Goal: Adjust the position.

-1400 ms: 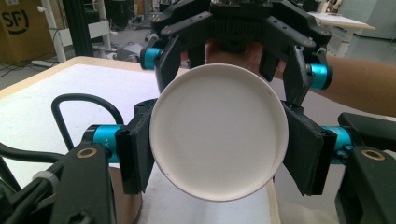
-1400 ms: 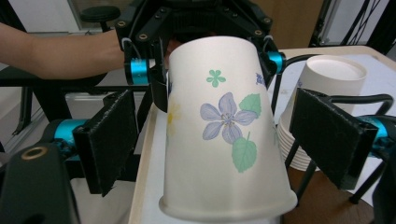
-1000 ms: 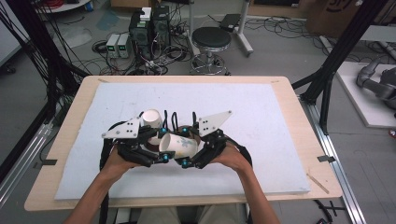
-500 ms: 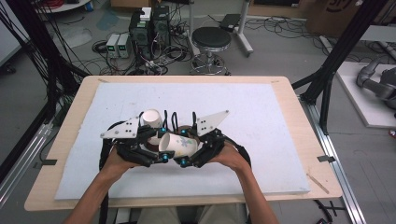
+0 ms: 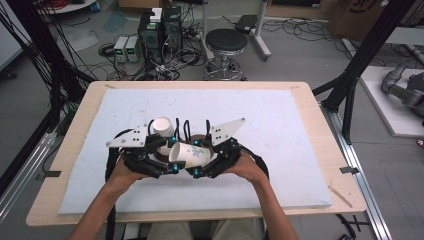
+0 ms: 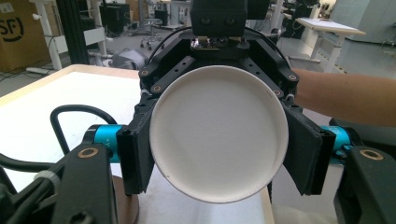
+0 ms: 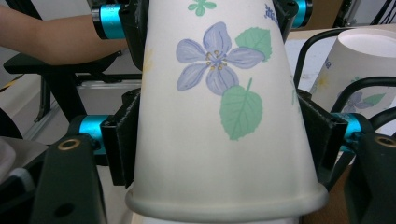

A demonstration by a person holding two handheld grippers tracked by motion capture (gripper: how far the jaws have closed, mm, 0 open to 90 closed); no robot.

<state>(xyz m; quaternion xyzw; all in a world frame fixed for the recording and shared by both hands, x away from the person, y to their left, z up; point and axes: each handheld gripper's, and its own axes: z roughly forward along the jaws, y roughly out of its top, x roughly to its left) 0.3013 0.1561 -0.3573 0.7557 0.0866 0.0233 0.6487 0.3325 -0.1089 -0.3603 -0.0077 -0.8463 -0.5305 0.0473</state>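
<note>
High view: a flower-printed paper cup (image 5: 189,155) lies on its side between the two grippers, near the front edge of the white foam mat (image 5: 280,145) that covers the wooden surface (image 5: 320,120). The left gripper (image 5: 171,167) and the right gripper (image 5: 196,172) meet at this cup from opposite sides. A second paper cup (image 5: 162,127) stands mouth-down just behind the held one, beside the left gripper's grey plate. Behind and to the right of the cups the mat is bare out to its edges. No writing on the cups can be read here.

Left gripper view: the held cup's plain white base (image 6: 218,133) faces the camera, and the black jaws that pinch its sides rise from the gripper opposite. Whether the left gripper's own jaws touch the cup, I cannot tell. A cardboard box (image 6: 11,35) far left of the cup bears the letters "SF".

Right gripper view: the held cup's wall (image 7: 219,121) carries a purple flower with green leaves, no lettering. The right gripper's jaws (image 7: 219,140) press on both sides of it near the rolled rim, pinching the cup. The second cup (image 7: 357,65) stands to its right; what is inside either cup cannot be seen.
</note>
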